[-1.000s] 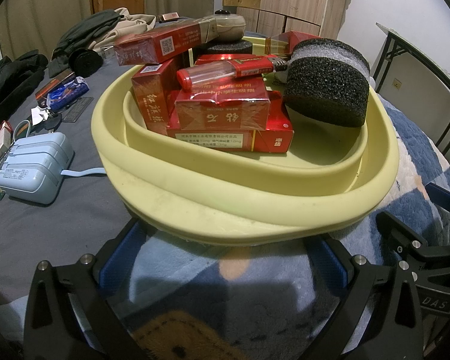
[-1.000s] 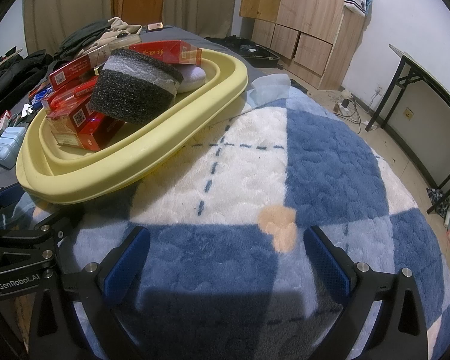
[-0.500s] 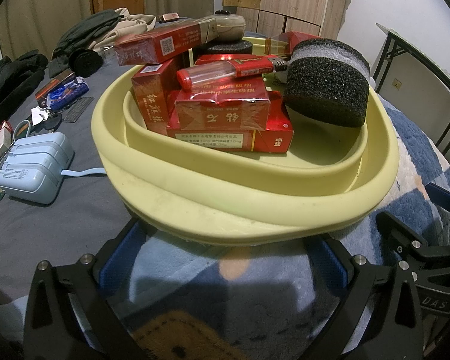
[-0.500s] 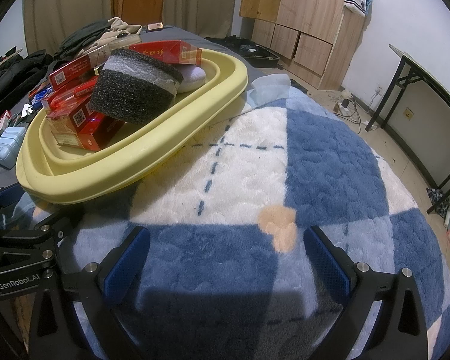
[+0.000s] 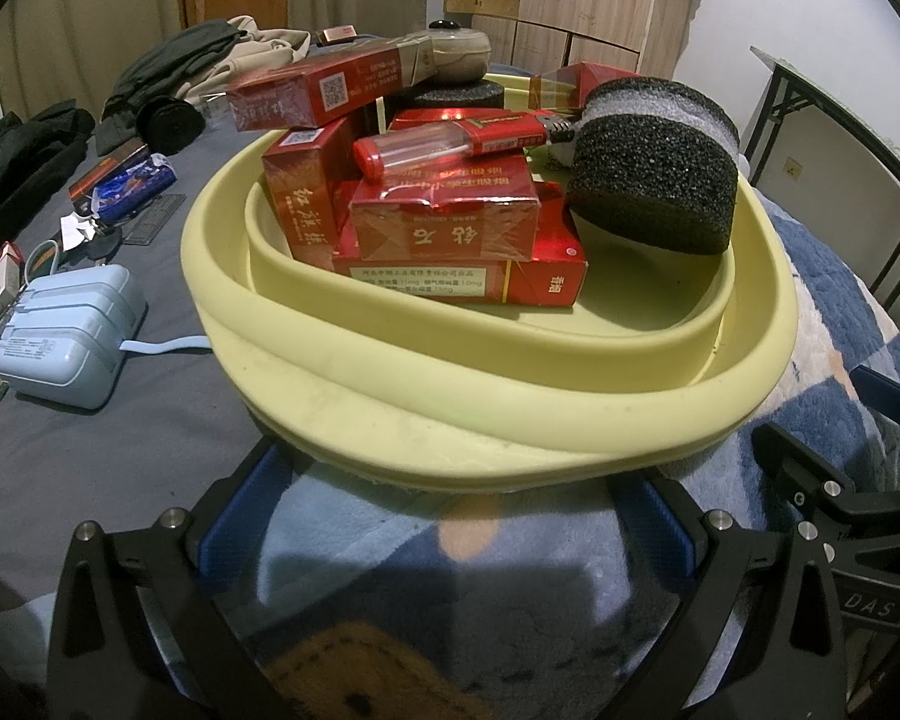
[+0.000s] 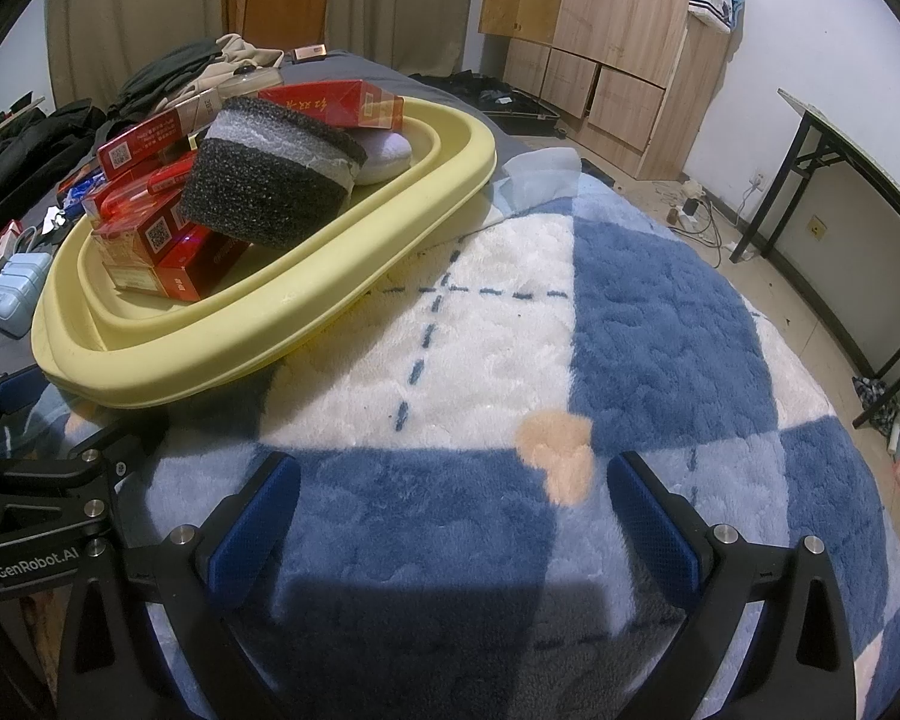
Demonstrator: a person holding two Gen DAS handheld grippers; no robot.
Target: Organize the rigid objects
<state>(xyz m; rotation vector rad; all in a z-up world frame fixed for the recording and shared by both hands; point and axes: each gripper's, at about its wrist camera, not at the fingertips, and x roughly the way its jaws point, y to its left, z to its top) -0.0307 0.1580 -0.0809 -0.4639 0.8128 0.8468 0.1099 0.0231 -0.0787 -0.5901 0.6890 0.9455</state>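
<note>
A pale yellow basin (image 5: 450,420) sits on the bed, also in the right wrist view (image 6: 270,324). It holds several red cigarette boxes (image 5: 450,234), a red lighter (image 5: 450,141) and a black foam block (image 5: 654,180) (image 6: 270,192). A beige mouse (image 5: 456,54) rests on the back of the pile. My left gripper (image 5: 450,522) is open and empty just in front of the basin's near rim. My right gripper (image 6: 450,510) is open and empty over the blue and white blanket (image 6: 630,312), to the right of the basin.
A light blue charger box (image 5: 66,336) with a cable, keys and small packets (image 5: 120,186) lie on the grey sheet left of the basin. Dark clothes (image 5: 168,60) are piled behind. A wooden cabinet (image 6: 618,30) and a black-legged table (image 6: 858,180) stand to the right.
</note>
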